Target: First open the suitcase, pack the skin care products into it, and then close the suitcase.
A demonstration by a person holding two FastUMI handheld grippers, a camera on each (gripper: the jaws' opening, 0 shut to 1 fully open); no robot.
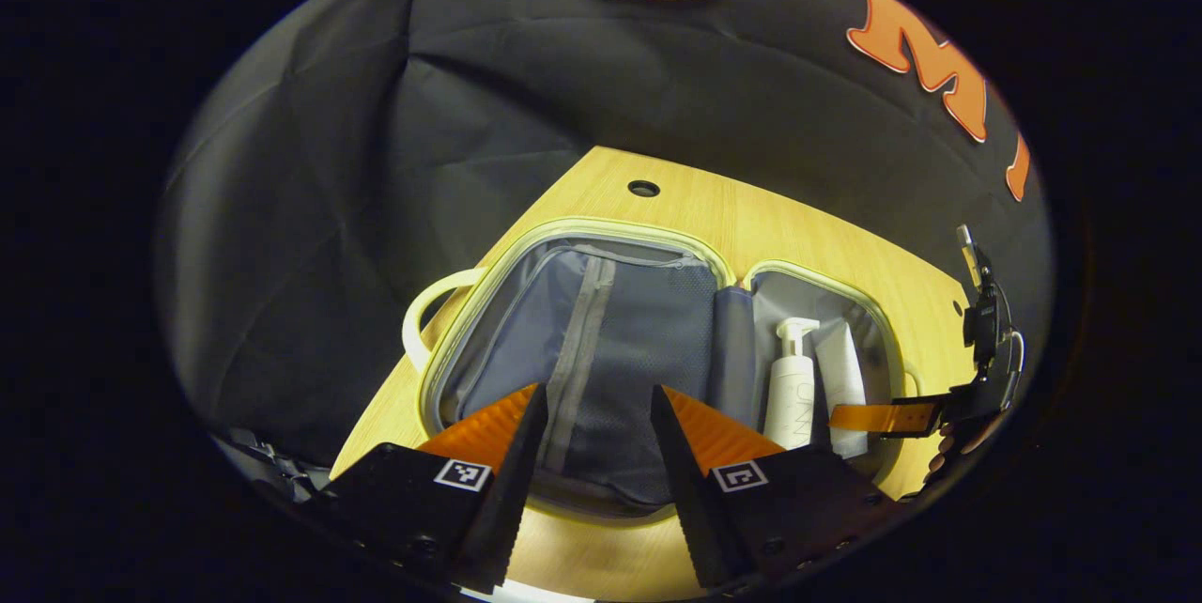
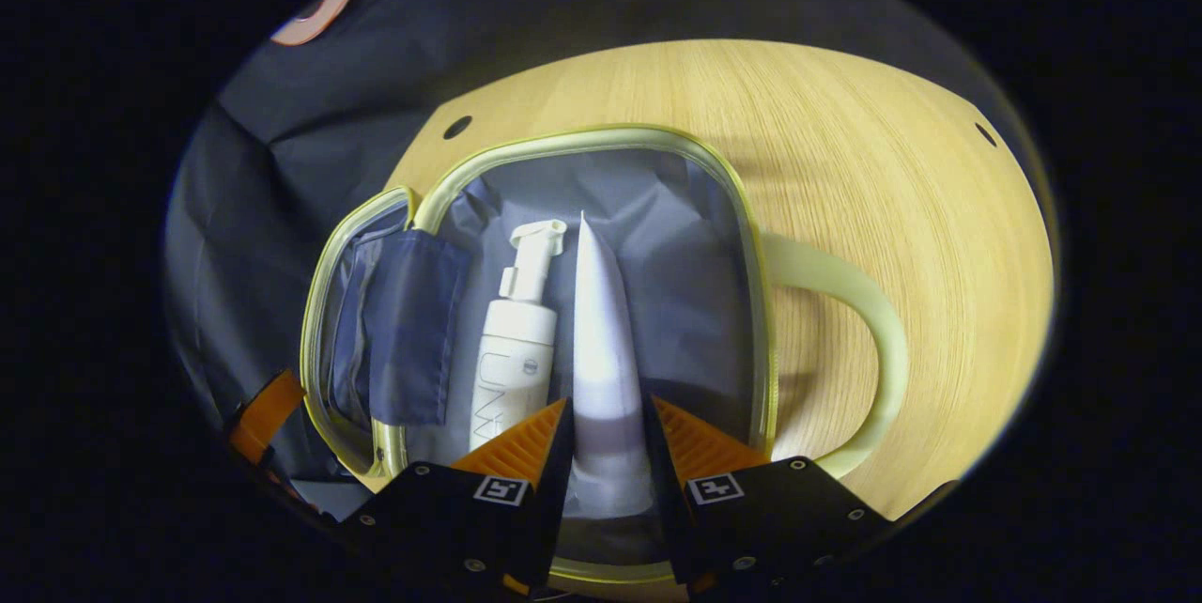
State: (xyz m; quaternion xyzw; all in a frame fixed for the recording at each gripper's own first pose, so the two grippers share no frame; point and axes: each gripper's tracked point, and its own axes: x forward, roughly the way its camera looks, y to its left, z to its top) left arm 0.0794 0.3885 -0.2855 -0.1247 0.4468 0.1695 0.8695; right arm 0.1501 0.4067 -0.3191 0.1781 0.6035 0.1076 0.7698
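Note:
The suitcase lies open on the wooden table, pale yellow-green rim and grey lining. Its left half carries a zipped mesh pocket. My left gripper hovers open over that half, nothing between its fingers. In the other half a white pump bottle lies beside a white tube. My right gripper is shut on the tube's cap end, the tube pointing away along the lining. In the left gripper view the bottle and tube lie side by side, the right gripper reaching in from the right.
A curved handle sticks out of the suitcase's right side, and another handle out of the left. Bare wooden table stretches right and beyond the case. An orange finger of the left gripper shows at the lower left.

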